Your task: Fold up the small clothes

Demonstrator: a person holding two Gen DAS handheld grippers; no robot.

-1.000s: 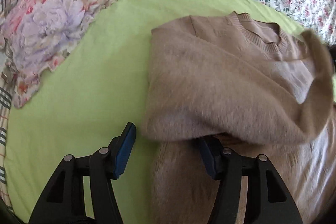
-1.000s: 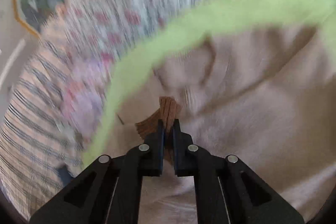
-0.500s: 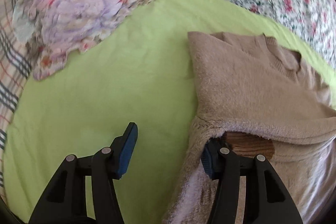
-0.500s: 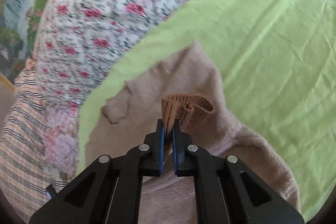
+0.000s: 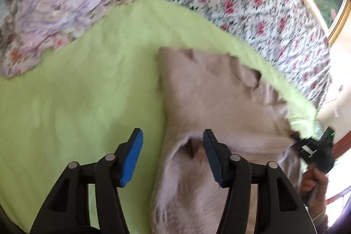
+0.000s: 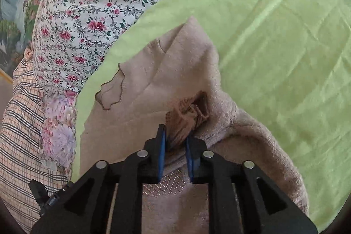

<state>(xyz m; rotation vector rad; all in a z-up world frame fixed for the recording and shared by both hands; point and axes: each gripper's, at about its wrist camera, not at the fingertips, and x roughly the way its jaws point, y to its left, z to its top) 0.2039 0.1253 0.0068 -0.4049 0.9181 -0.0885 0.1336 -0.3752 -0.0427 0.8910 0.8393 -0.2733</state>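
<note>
A fuzzy beige sweater (image 6: 153, 80) is laid on a light green sheet (image 6: 274, 36), with one sleeve folded across the body so that its ribbed brown cuff (image 6: 186, 111) rests near the middle of the garment. The neckline is seen toward the far edge of the sheet in the left wrist view, where the sweater (image 5: 208, 98) fills the right half of the picture and the green sheet (image 5: 76, 102) the left.

The cuff is found between the blue pads of the right gripper (image 6: 175, 152), whose jaws have just been opening; a narrow gap is now shown on either side of the cuff, so it is no longer pinched. The left gripper (image 5: 173, 157) is held spread wide, its jaws having just been opening further, with one finger over bare sheet and the other over the sweater's edge; nothing is gripped.

Beyond the sheet, a white quilt with small red flowers (image 6: 92, 3) is spread, and a pale purple floral cloth (image 5: 54, 3) is bunched beside a checked cloth (image 6: 24, 124). A hand (image 5: 316, 185) holding the other gripper is seen at the right edge of the left wrist view.
</note>
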